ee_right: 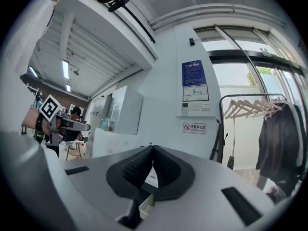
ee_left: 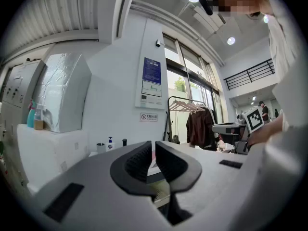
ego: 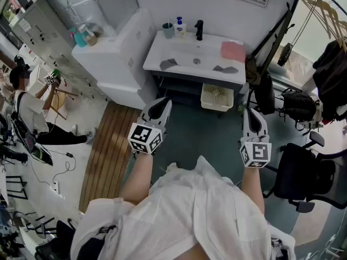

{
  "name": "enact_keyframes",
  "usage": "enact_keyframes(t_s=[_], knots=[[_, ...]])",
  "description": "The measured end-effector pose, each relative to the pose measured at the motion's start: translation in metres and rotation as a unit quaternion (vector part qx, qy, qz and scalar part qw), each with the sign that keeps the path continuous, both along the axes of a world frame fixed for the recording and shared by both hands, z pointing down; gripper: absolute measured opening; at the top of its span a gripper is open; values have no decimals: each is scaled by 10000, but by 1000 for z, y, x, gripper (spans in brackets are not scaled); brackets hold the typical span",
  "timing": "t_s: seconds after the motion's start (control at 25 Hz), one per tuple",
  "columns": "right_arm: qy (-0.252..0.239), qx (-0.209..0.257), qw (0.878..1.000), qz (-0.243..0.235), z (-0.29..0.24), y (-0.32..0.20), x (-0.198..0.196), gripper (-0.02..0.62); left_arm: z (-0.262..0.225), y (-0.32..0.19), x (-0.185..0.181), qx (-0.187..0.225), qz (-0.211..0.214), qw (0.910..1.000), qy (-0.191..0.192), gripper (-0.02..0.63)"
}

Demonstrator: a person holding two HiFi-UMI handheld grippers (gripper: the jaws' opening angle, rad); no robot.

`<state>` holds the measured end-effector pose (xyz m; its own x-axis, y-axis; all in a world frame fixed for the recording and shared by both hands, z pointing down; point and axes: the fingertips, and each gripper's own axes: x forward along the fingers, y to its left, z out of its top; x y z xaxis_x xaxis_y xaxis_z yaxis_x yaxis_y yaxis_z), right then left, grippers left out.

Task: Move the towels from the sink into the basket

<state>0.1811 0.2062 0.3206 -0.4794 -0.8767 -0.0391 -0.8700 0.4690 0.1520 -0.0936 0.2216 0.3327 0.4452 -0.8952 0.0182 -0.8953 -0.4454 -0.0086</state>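
Pink and grey towels (ego: 233,51) lie well ahead of the left gripper (ee_left: 153,143), barely parted, and right gripper (ee_right: 152,147), closed; both empty.

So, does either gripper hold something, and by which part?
Nothing is held: the white left gripper has jaws slightly apart and empty; the white right gripper is shut on nothing.

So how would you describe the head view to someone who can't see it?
Seen from above, a person in white holds a left hand-held gripper and a right hand-held gripper out toward a white sink. Two grey towels and a pink towel lie on it, and a white basket sits beneath.
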Motion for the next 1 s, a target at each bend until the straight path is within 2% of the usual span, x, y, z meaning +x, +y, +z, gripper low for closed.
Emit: enact_keyframes(t_s=[0.4, 0.64, 0.8, 1.0], knots=[[28, 30, 10000, -65, -1, 1, -5, 28, 3, 3, -4, -33, -82, 9999, 66, 31], [-281, 99, 9987, -409, -1, 10, -9, 31, 3, 9, 2, -36, -20, 9999, 98, 31], [-31, 12, 9992, -402, 8, 11, -11, 29, 3, 11, 2, -46, -13, 9999, 117, 31], [-11, -38, 9991, -414, 12, 12, -9, 29, 1, 15, 1, -35, -67, 9999, 143, 31]])
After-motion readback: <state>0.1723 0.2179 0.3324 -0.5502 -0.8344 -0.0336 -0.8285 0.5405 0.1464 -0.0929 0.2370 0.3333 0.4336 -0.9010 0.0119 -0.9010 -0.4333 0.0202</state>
